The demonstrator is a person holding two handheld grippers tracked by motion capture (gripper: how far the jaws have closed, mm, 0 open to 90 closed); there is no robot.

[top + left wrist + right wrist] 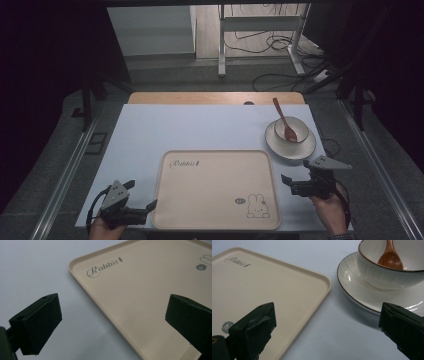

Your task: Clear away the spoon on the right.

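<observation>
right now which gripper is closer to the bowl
Right. The right gripper sits just short of the bowl and its plate; the left gripper is across the tray at the near left corner.

Just ahead of the left gripper's matt black plastic jaws sits a beige rectangular plastic tray point(140, 297), smooth with a soft satin sheen. Past the right gripper there's a glossy white ceramic saucer with a dark rim point(362, 293), shiny enough to throw highlights. On it, a ribbed white ceramic bowl point(387, 275) holds a reddish-brown wooden spoon point(390, 258), lightly polished. The pale blue-grey tabletop point(337, 335) looks matt and smooth.
</observation>
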